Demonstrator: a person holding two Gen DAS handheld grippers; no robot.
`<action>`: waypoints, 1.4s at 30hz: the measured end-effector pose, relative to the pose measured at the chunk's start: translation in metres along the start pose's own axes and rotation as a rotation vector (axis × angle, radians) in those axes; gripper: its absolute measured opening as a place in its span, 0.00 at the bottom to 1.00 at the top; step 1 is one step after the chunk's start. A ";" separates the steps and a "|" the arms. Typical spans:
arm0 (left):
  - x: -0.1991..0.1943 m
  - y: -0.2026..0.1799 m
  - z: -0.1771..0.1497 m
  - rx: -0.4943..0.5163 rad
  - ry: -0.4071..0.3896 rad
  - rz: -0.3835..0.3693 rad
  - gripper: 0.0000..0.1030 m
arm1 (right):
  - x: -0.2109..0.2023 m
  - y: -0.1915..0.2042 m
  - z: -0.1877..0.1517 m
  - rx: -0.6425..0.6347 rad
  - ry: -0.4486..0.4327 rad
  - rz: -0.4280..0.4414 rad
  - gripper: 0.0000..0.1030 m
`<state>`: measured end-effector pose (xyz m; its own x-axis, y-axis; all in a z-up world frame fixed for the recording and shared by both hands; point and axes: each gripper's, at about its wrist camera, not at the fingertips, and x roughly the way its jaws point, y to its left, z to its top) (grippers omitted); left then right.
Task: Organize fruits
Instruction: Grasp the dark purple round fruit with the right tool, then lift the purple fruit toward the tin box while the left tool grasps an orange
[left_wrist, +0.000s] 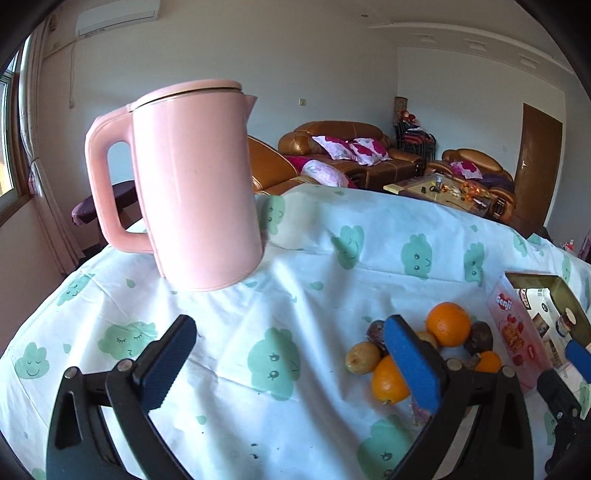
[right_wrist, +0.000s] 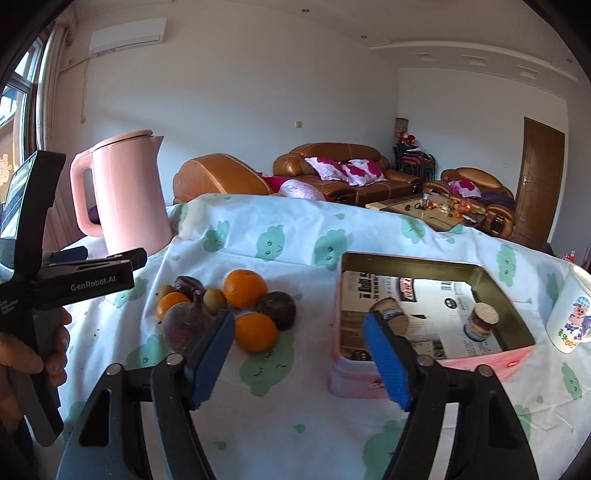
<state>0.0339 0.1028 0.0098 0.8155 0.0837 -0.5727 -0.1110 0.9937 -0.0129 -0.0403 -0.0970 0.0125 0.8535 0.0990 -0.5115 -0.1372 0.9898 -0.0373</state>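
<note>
Just left of the open pink rectangular tin (right_wrist: 436, 354), the heap of oranges and dark fruits (right_wrist: 236, 306) lies loose on the cloud-print cloth (right_wrist: 280, 236), likely awaiting sorting into it; left gripper (left_wrist: 291, 365) and right gripper (right_wrist: 299, 354) gape, holding nothing.

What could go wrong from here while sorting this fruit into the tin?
The fruit pile is packed tight, so taking one orange may send its neighbours rolling over the tablecloth. The tin already holds two small jars that dropped fruit could topple. The mug sits close beside the tin.
</note>
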 end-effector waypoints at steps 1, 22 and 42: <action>0.001 0.005 0.001 -0.006 0.001 0.003 1.00 | 0.005 0.006 0.000 -0.004 0.025 0.033 0.55; 0.011 0.019 0.002 0.009 0.055 -0.036 1.00 | 0.090 0.059 0.007 0.062 0.320 0.254 0.53; 0.019 -0.047 -0.025 0.157 0.214 -0.398 0.53 | 0.007 -0.039 0.012 0.151 0.011 0.038 0.53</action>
<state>0.0397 0.0556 -0.0211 0.6403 -0.3065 -0.7043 0.2871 0.9460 -0.1506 -0.0232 -0.1340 0.0210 0.8435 0.1363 -0.5196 -0.0911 0.9896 0.1116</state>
